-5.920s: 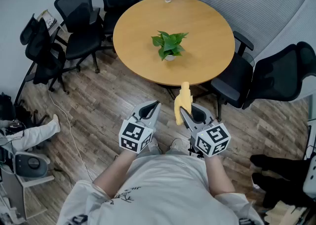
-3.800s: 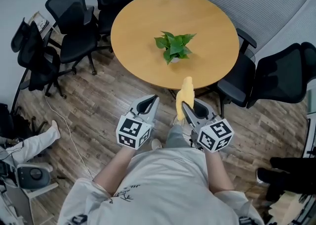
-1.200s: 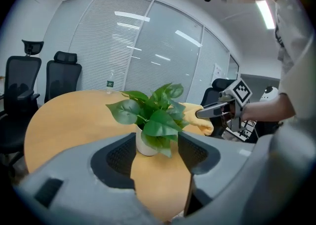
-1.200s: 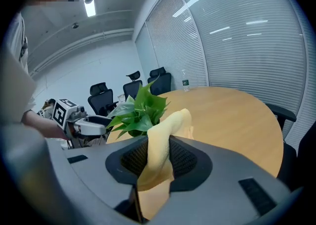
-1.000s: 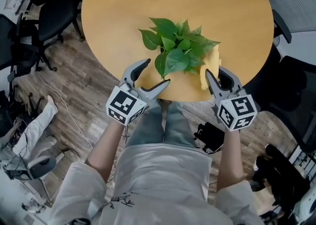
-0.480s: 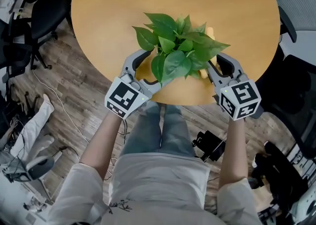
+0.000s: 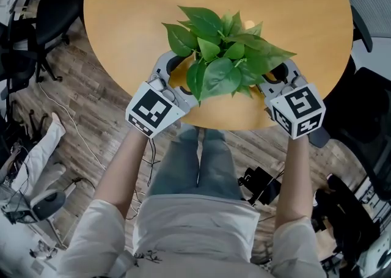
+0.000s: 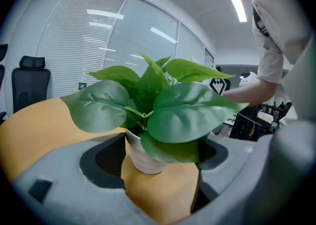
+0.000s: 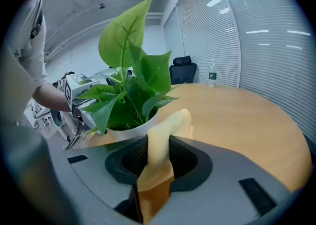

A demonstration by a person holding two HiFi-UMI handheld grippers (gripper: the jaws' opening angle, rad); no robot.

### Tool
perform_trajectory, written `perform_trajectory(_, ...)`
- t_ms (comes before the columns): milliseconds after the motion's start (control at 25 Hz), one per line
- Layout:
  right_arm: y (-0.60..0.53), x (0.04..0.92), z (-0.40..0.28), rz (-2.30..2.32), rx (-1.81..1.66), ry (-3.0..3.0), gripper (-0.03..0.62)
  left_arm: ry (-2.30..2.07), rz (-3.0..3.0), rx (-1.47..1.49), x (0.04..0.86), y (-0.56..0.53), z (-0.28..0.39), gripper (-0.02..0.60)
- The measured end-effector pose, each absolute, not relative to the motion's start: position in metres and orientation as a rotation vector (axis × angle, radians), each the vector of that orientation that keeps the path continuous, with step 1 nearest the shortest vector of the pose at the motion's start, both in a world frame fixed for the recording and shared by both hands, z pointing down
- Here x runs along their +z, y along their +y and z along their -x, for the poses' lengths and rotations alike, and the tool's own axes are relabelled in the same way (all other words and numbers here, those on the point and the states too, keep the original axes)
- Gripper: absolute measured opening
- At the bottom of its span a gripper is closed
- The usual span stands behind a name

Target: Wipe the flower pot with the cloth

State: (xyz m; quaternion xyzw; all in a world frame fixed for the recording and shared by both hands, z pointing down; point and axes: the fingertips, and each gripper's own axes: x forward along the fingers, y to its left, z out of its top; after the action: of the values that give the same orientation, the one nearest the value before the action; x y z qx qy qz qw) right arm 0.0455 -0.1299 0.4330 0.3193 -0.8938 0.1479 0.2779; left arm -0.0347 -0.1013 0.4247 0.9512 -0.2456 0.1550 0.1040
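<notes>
While the right gripper (image 9: 157,162) pinches the yellow cloth (image 9: 164,129) beside the flower pot (image 8: 144,158), mid-frame under its leaves (image 7: 227,57), the left gripper (image 7: 181,79) holds its jaws, just opened wide, either side of the pot without pressing, so wiping has probably not begun; next, steady the pot and rub.

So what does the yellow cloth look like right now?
The cloth is pale yellow and looks soft. It is bunched into a narrow roll and pinched between the jaws of the right tool, which is shut on it. Its free end sticks up and forward out of the tool, above the wooden table, right beside the rim of the white pot. Whether it touches the pot cannot be told.
</notes>
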Motion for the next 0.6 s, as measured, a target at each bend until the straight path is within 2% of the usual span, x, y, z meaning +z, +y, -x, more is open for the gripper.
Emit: perform_trajectory(600, -0.112, 0.434, -0.035, -0.799, 0.253, -2.4, 0.1, -0.827, -2.788, 0.421, 0.426, -0.102, 0.034, 0.402)
